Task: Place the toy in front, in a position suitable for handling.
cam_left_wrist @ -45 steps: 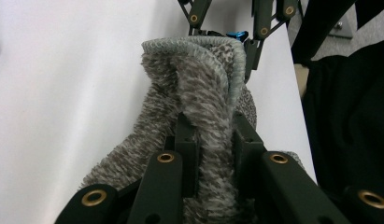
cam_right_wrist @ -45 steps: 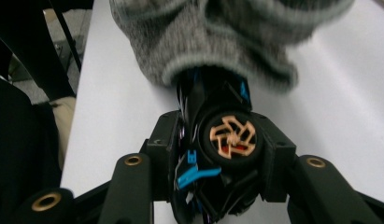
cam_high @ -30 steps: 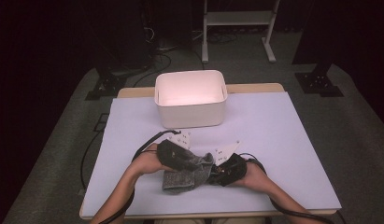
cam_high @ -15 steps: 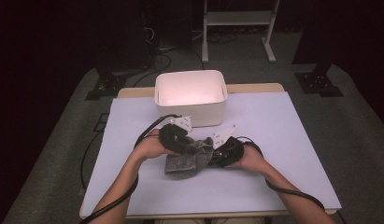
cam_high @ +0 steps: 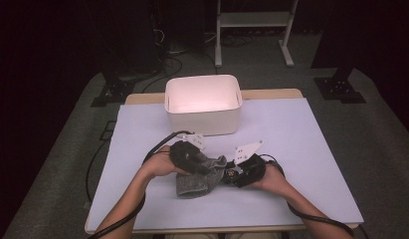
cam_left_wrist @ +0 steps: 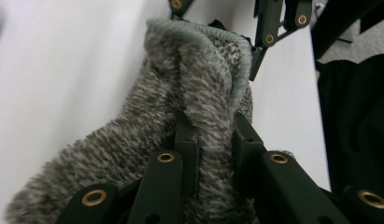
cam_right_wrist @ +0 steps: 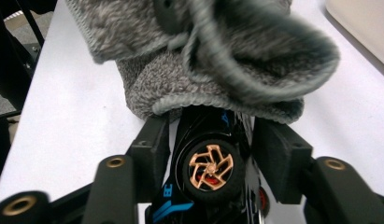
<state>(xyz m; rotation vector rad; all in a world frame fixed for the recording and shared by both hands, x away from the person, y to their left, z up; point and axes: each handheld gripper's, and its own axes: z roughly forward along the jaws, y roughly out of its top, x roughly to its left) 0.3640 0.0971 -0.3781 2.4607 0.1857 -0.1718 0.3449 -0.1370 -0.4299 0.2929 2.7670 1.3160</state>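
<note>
We have the left gripper (cam_high: 204, 169) clamped tight on a fold of the grey fuzzy sock (cam_high: 199, 177), and in the left gripper view the sock (cam_left_wrist: 189, 116) bunches up between the two black jaws, which press into the knit from both sides. The sock lies near the front middle of the white table (cam_high: 301, 149), between our two hands, with its cuff end turned toward the right gripper (cam_high: 231, 172). Over in the right gripper view we see a black toy car (cam_right_wrist: 203, 158) with blue markings and a copper-spoked wheel (cam_right_wrist: 210, 165), its front end tucked under the sock's cuff (cam_right_wrist: 227, 98). The car sits between the right gripper's jaws, which have just been opening; there is a slim gap on either side of the car now, so the pads stand beside it and do not press on it. From the high view the two grippers sit close together, tips nearly meeting at the sock, our left hand (cam_high: 159, 167) and right hand (cam_high: 274, 179) both low to the table. Behind them, well apart from the sock, stands the white bin (cam_high: 204, 119) at the far middle of the table, open side up.
</note>
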